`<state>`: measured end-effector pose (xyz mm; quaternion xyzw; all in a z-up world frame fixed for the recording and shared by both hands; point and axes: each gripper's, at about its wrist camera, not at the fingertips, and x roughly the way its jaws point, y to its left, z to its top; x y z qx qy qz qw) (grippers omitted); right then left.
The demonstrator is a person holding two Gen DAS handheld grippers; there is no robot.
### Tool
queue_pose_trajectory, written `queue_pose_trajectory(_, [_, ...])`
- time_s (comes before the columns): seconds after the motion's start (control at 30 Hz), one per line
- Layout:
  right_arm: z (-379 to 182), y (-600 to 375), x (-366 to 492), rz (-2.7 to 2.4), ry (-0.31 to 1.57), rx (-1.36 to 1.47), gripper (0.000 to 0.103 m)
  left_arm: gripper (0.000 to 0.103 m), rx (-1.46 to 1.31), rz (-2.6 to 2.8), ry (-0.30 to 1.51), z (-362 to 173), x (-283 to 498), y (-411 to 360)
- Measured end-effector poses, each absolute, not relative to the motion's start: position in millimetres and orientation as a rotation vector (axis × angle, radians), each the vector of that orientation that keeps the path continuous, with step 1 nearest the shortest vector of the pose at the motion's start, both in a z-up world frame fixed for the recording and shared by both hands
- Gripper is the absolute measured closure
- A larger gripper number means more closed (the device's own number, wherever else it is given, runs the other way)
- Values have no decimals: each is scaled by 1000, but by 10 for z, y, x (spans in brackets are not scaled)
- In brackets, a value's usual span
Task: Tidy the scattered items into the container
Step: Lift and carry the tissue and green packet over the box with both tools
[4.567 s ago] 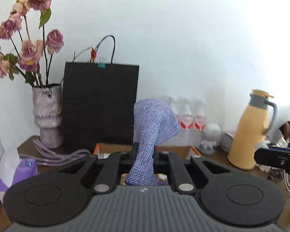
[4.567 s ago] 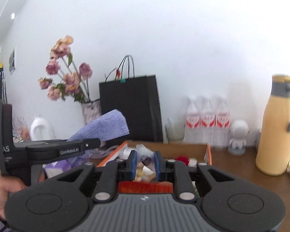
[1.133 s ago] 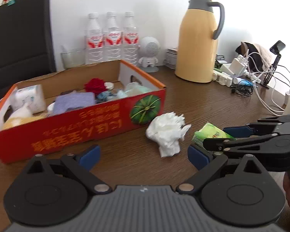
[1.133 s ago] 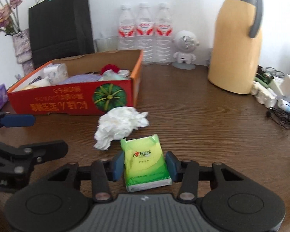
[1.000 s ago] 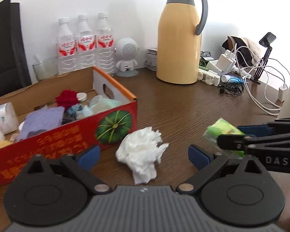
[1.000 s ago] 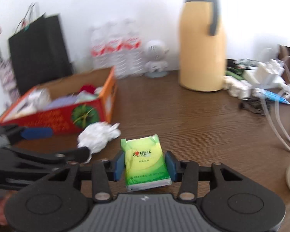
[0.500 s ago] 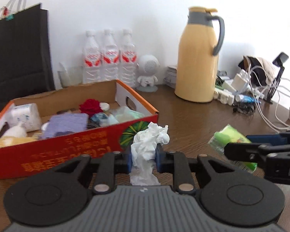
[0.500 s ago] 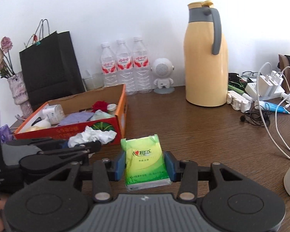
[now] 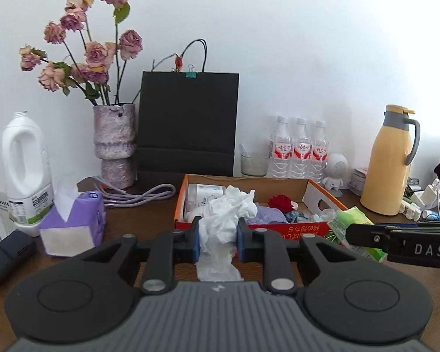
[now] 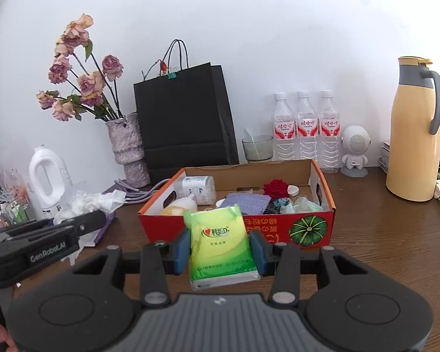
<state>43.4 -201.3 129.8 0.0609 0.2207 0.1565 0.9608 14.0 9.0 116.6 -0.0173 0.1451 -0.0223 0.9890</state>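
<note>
My left gripper (image 9: 218, 239) is shut on a crumpled white tissue (image 9: 226, 220), held above the table in front of the red cardboard box (image 9: 293, 228). My right gripper (image 10: 220, 248) is shut on a green tissue pack (image 10: 220, 243), also lifted, just before the red box (image 10: 249, 226). The box holds a red rose (image 10: 275, 187), a purple cloth (image 10: 245, 201), a white roll (image 10: 198, 189) and other small things. In the left wrist view the right gripper (image 9: 363, 234) carries the green pack (image 9: 352, 223) at the right; in the right wrist view the left gripper (image 10: 88, 220) shows with the tissue (image 10: 88, 202).
Behind the box stand a black paper bag (image 10: 184, 114), a vase of dried roses (image 10: 129, 152), three water bottles (image 10: 305, 129), a small white robot figure (image 10: 355, 152) and a yellow thermos (image 10: 413, 143). A purple tissue box (image 9: 73, 223), a white jug (image 9: 25, 170) and a cable (image 9: 138, 195) lie left.
The left gripper closed on the white tissue and lifted it off the table. Both grippers rose and swung left to face the box, the right still holding the green pack.
</note>
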Motion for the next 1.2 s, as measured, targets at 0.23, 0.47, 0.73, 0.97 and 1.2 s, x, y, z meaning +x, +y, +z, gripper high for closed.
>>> queue_pose_trajectory(0.23, [1474,-1925,-300,257,324,96,60,79,5,24,121,1187,-913,-154])
queue_pose_trajectory(0.47, [1217,-2074,-1267,203,276,100,60,79,30,44,88,927,-1730,-203])
queue_pose_trajectory(0.73, [848,-1994,-1857,198,299,83,59,78,3,40,126,771,-2016,-231])
queue_pose_trajectory(0.97, [909,-2053,-1769,177,247,104,59,78,1,31,149,732,-1809,-265])
queue_pose_trajectory(1.2, [1098,-2098,-1063,158,228,127,59,77,2,27,128,888,-1090,-226])
